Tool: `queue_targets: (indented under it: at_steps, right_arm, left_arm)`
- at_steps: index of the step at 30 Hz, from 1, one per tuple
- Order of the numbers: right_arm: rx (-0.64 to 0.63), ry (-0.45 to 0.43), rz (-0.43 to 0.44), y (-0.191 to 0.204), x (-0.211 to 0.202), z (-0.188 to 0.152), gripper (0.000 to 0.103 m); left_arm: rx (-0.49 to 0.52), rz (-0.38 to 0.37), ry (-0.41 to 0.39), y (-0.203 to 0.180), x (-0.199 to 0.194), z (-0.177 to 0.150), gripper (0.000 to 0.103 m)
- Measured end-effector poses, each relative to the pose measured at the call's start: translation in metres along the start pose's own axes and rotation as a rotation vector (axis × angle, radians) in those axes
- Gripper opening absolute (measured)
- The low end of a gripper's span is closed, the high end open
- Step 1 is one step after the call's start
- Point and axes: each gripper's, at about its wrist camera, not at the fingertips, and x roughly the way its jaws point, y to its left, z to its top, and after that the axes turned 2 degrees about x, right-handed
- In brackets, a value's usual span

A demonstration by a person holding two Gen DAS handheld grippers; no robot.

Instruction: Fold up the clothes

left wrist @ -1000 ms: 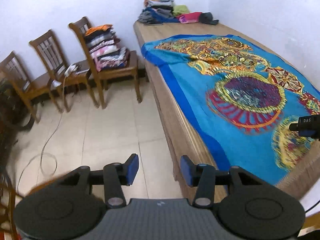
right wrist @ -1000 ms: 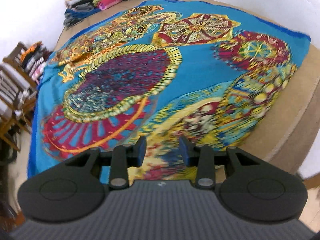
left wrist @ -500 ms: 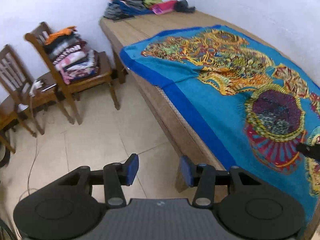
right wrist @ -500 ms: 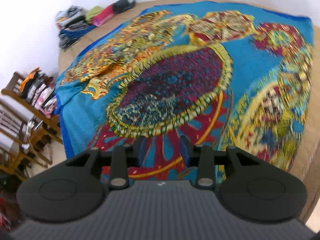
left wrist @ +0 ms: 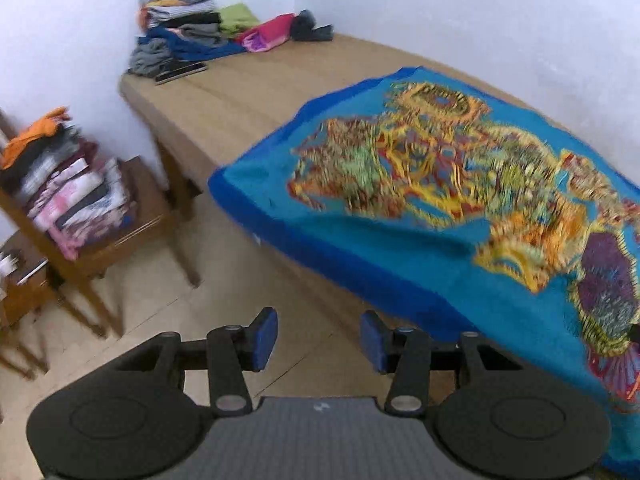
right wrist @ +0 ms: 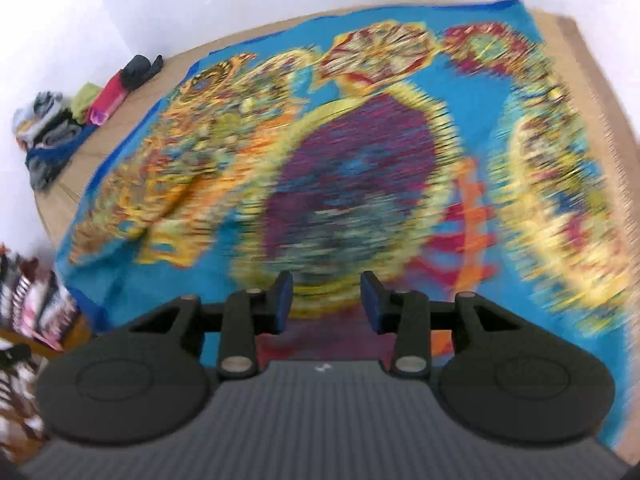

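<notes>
A large blue cloth (left wrist: 400,240) with yellow, red and purple circular patterns lies spread flat on the long wooden table (left wrist: 240,96); its dark blue border hangs over the near edge. My left gripper (left wrist: 318,338) is open and empty, hovering over the floor just off the table's near edge, short of the cloth's left corner. My right gripper (right wrist: 326,300) is open and empty above the same cloth (right wrist: 360,160), over its purple central medallion. The right wrist view is motion-blurred.
A heap of folded and loose clothes (left wrist: 188,28) and a dark flat object (left wrist: 180,73) sit at the table's far end by the white wall. A wooden chair (left wrist: 100,248) carries a stack of folded clothes (left wrist: 68,196) left of the table. Tiled floor lies below.
Both grippers have moved left along the table. The left view now faces the cloth's left corner and the far heap; the right view has swung from the cloth's right part to its centre.
</notes>
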Motion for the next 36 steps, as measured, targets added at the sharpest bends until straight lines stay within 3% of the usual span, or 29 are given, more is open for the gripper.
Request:
queue_targets:
  at_steps: [3,6,13,16,20,23,29,36]
  right_arm:
    - [-0.016,-0.002,0.063,0.053,0.008,-0.004,0.040]
    - [-0.094,-0.018,0.068,0.101,0.021,-0.003,0.039]
    - [-0.072,-0.050,0.097,0.172,0.080,0.013,0.040]
    - [-0.038,-0.081,0.133,0.197,0.113,0.022,0.041]
    - [-0.004,-0.082,0.108,0.245,0.152,0.032,0.041]
    - [-0.020,-0.047,0.122,0.283,0.177,0.047,0.039]
    - [-0.077,-0.052,0.091,0.343,0.193,0.045,0.040]
    - [-0.018,-0.117,-0.067,0.406,0.222,0.032,0.039]
  left_arm:
    - [0.042,-0.017,-0.023,0.032,0.011,0.029,0.049]
    - [0.076,-0.033,-0.052,0.054,0.022,0.059,0.049]
    - [0.230,-0.111,-0.084,0.080,0.089,0.141,0.054]
    - [0.331,-0.158,-0.080,0.082,0.131,0.172,0.055]
    - [0.427,-0.255,0.026,0.082,0.182,0.214,0.055]
    - [0.496,-0.292,0.002,0.086,0.206,0.236,0.055]
    - [0.527,-0.459,0.053,0.095,0.263,0.286,0.056]
    - [0.731,-0.656,0.104,0.092,0.330,0.334,0.056]
